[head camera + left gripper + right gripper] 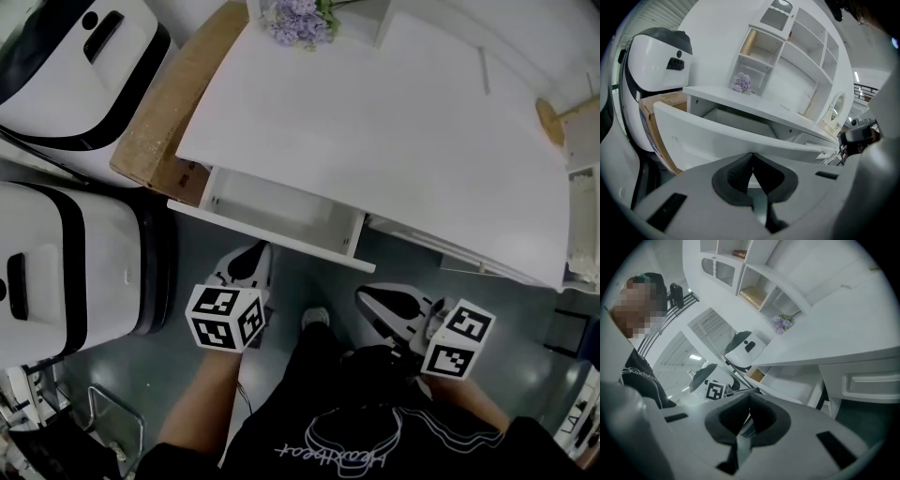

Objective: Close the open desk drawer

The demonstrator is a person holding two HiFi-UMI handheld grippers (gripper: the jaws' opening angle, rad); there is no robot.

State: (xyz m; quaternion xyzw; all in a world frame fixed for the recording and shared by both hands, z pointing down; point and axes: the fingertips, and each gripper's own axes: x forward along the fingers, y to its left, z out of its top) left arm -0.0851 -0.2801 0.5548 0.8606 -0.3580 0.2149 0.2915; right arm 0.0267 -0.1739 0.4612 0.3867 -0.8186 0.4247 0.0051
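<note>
The white desk (394, 122) has its left drawer (281, 208) pulled out, and the inside looks bare. The drawer front (258, 232) faces me. My left gripper (251, 255) is shut with nothing in it. Its tips sit just before the drawer front (712, 136), and I cannot tell if they touch. In the left gripper view the left gripper (751, 155) has its pads pressed together. My right gripper (368, 298) hangs lower right of the drawer, apart from it, shut and holding nothing. From the right gripper (749, 398) I see the open drawer (787, 383) from the side.
Two big white machines (66, 66) (56, 272) stand to the left, with a cardboard box (164, 108) against the desk's side. Purple flowers (300, 21) sit at the desk's back. A closed drawer front (867, 383) is to the right. My legs are below the grippers.
</note>
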